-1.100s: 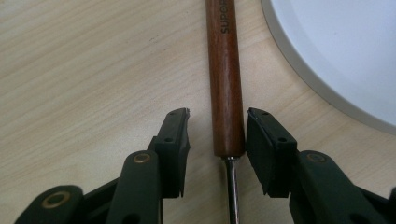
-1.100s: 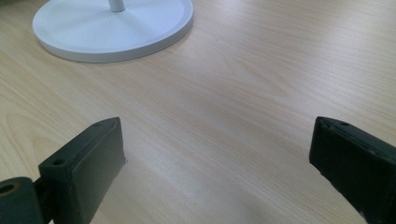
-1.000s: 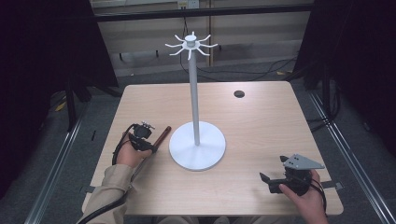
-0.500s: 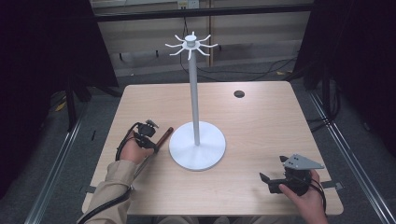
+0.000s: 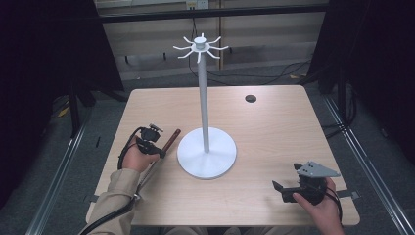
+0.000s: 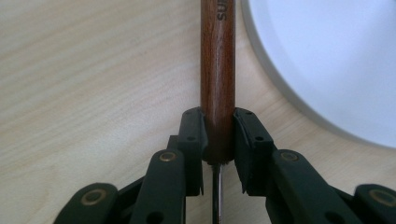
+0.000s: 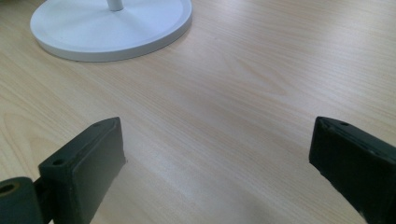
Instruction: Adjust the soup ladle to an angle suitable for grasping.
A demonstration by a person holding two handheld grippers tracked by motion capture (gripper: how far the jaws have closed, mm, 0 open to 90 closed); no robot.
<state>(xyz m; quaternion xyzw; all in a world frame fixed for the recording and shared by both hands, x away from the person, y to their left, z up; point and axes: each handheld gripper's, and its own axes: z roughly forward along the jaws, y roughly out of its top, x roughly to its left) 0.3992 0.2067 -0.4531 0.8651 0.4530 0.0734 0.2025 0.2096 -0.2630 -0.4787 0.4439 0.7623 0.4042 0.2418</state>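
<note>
1. Wooden handle (image 6: 217, 79), dark reddish-brown, clamped between both black jaws of left gripper (image 6: 217, 140); jaws pressed flat against its sides near lower end.
2. Thin metal shaft (image 6: 217, 196) running out of handle's base, down between the jaw arms toward 6 o'clock in left gripper view.
3. Printed letters at handle's top, cut off by the frame; not readable.
4. In high view: handle (image 5: 166, 142) slanting over table (image 5: 274, 127) toward 1 o'clock from left gripper (image 5: 157, 145), tip just beside white stand base (image 5: 215, 161). Whether it touches the wood, cannot tell.
5. Left hand (image 5: 133, 157) wrapped around gripper body, sleeve and cable trailing to 6 o'clock.
6. Stand: round flat base near table centre, upright pole (image 5: 203, 98), ring of hooks (image 5: 200, 47) on top.
7. Right gripper (image 7: 217, 158) spread wide, nothing between jaws, bare wood beneath; stand base (image 7: 112, 28) at 11 o'clock.
8. Right gripper (image 5: 279, 190) in high view at table's 5 o'clock, well apart from stand, held by right hand (image 5: 320, 205).
9. Small dark disc (image 5: 250, 98) on table at 1 o'clock.
</note>
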